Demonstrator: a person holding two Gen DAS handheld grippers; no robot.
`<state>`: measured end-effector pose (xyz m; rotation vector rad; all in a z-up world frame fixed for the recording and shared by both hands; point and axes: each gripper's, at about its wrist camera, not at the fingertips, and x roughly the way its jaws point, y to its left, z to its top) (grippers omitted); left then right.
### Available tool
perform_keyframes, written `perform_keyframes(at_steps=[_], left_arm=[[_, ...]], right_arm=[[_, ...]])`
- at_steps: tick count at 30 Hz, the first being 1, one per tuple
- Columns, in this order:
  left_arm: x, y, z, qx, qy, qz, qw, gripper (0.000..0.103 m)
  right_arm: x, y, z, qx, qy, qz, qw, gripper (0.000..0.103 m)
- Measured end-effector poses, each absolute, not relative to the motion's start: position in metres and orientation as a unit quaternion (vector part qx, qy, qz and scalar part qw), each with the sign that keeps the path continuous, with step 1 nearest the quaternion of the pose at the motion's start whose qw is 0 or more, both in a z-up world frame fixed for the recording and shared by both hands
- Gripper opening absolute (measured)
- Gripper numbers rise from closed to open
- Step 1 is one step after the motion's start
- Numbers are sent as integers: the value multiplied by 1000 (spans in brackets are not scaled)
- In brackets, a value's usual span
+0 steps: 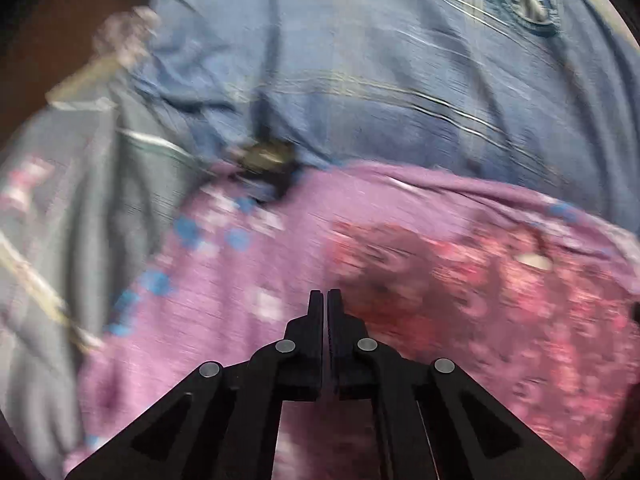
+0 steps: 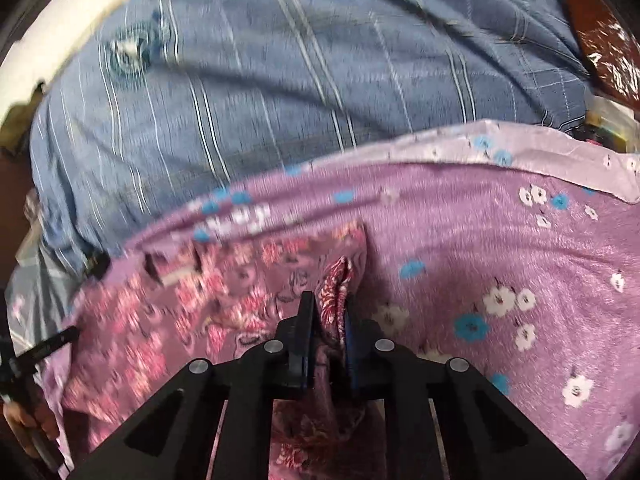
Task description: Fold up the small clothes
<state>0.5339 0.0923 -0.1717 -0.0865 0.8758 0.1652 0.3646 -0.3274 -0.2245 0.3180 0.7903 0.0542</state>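
Your right gripper (image 2: 329,308) is clamped on a bunched fold of the small floral garment (image 2: 224,300), a pink-and-maroon printed piece. The cloth stands up between the two fingers, gathered into a ridge. Your left gripper (image 1: 325,300) has its fingers pressed together with no cloth visible between them; its tips hover over or rest at the near edge of the same garment (image 1: 460,272), and the blur keeps you from telling whether they touch it.

In the right wrist view the garment lies from the centre out to about 8 o'clock, spread on a purple flowered blanket (image 2: 500,248) that fills the 3 to 5 o'clock side. A blue striped sheet (image 2: 280,80) covers everything from 10 to 1 o'clock. In the left wrist view the garment sits at 3 to 4 o'clock, with the blanket (image 1: 248,264) running to 7 o'clock and the sheet (image 1: 360,60) above.

Expect the garment to be light, thin and limp. It wrinkles at once under the pinch, so it will drape and sag rather than hold a shape, and the slack part will trail. It looks matte, not slippery, and nothing about it is fragile. You would do best to take it at a hem or corner, one gripper at each end of an edge, so that it hangs flat; a pinch mid-panel only bunches it.

No brand, label or readable writing shows anywhere. The sheet carries a round dark motif (image 2: 130,54), too blurred to make out.
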Motion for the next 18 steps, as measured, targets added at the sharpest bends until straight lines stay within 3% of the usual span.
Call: perform_keyframes(at_steps=[1,3,4,7,9,11,12,13,15,17,18], left_arm=[[533,95,-176,-37,432,83,897,2],[536,98,-186,-76,460,63,882,2],[532,98,-186,-99,460,48,881,2],[520,79,-168,-95,430,16,898,7],[510,63,-155,-93,397,-8,913,14],[504,45,-151,-83,383,-35,919,31],[501,34,-156,-66,384,-39,920,34],[502,26,-162,-52,391,-35,918,36],[514,15,-189,-19,441,-21,897,36],[526,15,-217,1,487,-5,873,39],[524,15,-218,7,472,-9,882,39]], right_arm=[[367,-329,-228,158,384,21,909,21],[383,-332,-252,144,440,-10,886,61],[388,-335,-265,148,465,-11,873,61],[379,-345,-245,173,435,-12,884,60],[364,-352,-222,199,363,1,910,61],[354,-345,-206,180,323,15,929,57],[353,-339,-202,170,317,38,932,47],[353,-329,-202,162,321,75,930,42],[357,-308,-211,136,351,115,919,20],[363,-284,-228,86,397,125,905,9],[366,-278,-238,65,423,117,896,9]])
